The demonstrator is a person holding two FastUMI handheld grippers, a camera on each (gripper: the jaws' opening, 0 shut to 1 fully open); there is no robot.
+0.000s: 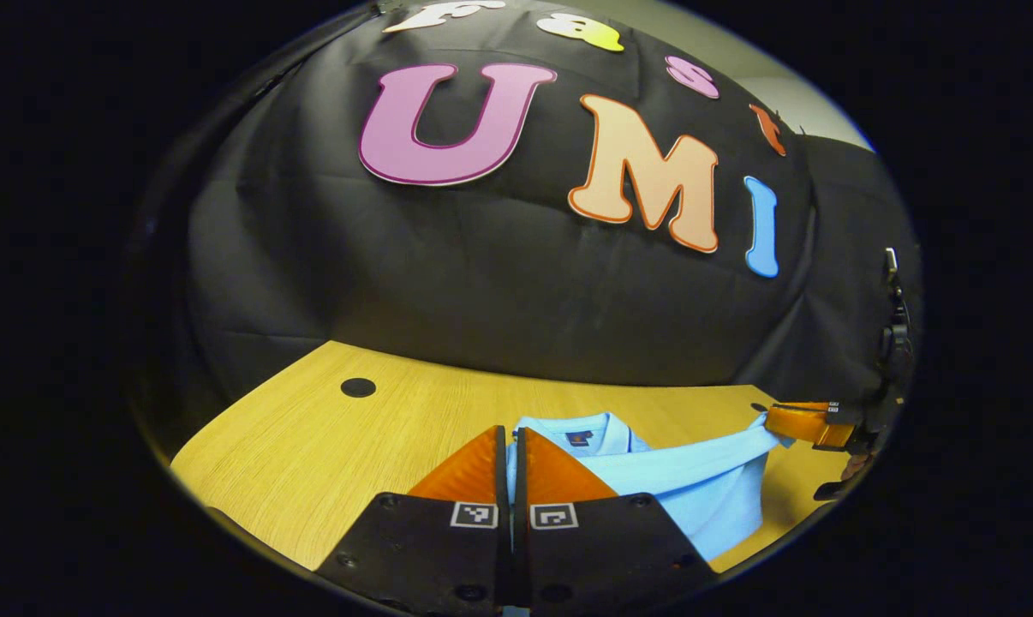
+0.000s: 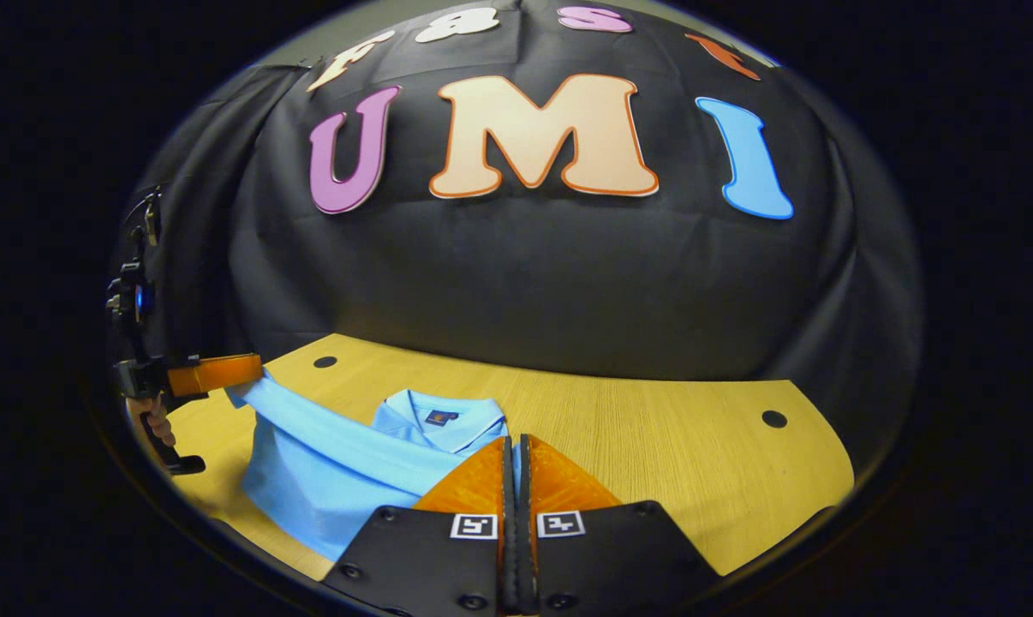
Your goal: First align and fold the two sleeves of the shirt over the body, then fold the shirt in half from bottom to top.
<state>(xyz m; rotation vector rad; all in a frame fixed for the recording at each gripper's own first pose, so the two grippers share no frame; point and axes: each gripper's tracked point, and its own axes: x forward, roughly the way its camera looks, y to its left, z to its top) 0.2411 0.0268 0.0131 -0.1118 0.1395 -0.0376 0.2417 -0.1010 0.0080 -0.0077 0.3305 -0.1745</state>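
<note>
A light blue polo shirt [image 2: 328, 467] lies on the wooden table [image 2: 653, 428] in front of you, collar [image 2: 439, 420] toward the booth's back wall. You hold its edge stretched into a taut band between your two grippers, lifted off the body, probably so it stays straight and square as it folds over.

Your left gripper [image 1: 510, 441] has its fingers pressed together on the blue fabric, a thin strip of it showing between them, just in front of the collar. In the right gripper view it appears at the far left, pinching the raised end of the band, with your hand [image 2: 158, 426] below it.

Your right gripper [image 2: 514, 446] is likewise closed, blue cloth visible in the slit between its fingers. In the left gripper view it sits at the far right, gripping the other end of the band.

Small dark round holes [image 1: 358, 387] dot the bare tabletop well apart from the shirt.
</note>
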